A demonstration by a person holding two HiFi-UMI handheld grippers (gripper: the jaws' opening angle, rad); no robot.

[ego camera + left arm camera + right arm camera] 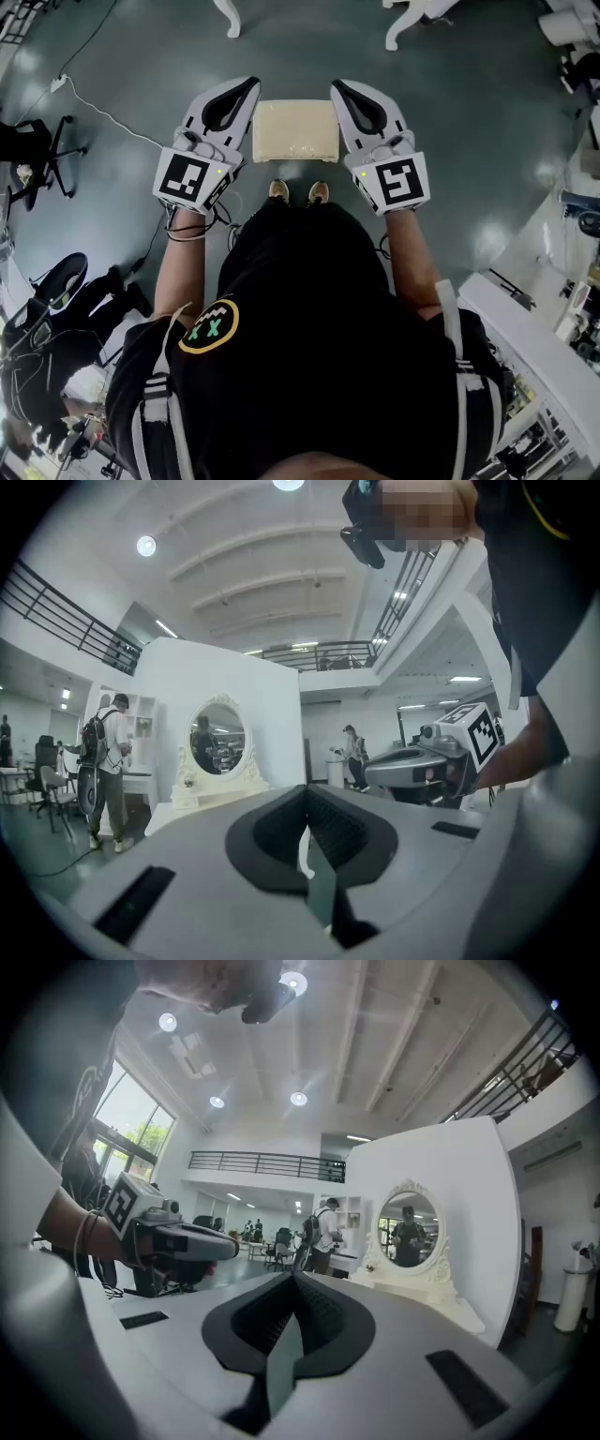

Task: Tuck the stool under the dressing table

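Grey polished floor (469, 141) fills the head view. Both forearms reach straight forward, side by side, with the grippers held level. One cream-cushioned stool (293, 129) stands at 12 o'clock from the person's two shoes (278, 191). The left gripper (246, 94) shows at its 9 o'clock and the right gripper (339, 92) at its 3 o'clock. Each gripper's jaws are pressed together with nothing between them. Two white dressing table legs (230, 19) show at 12 o'clock, well beyond the stool. One oval mirror (222, 738) faces both grippers.

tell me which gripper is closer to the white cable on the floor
Left. The left gripper sits just right of the white cable, at the left edge of the stool; the right gripper is beyond the stool, farther away.
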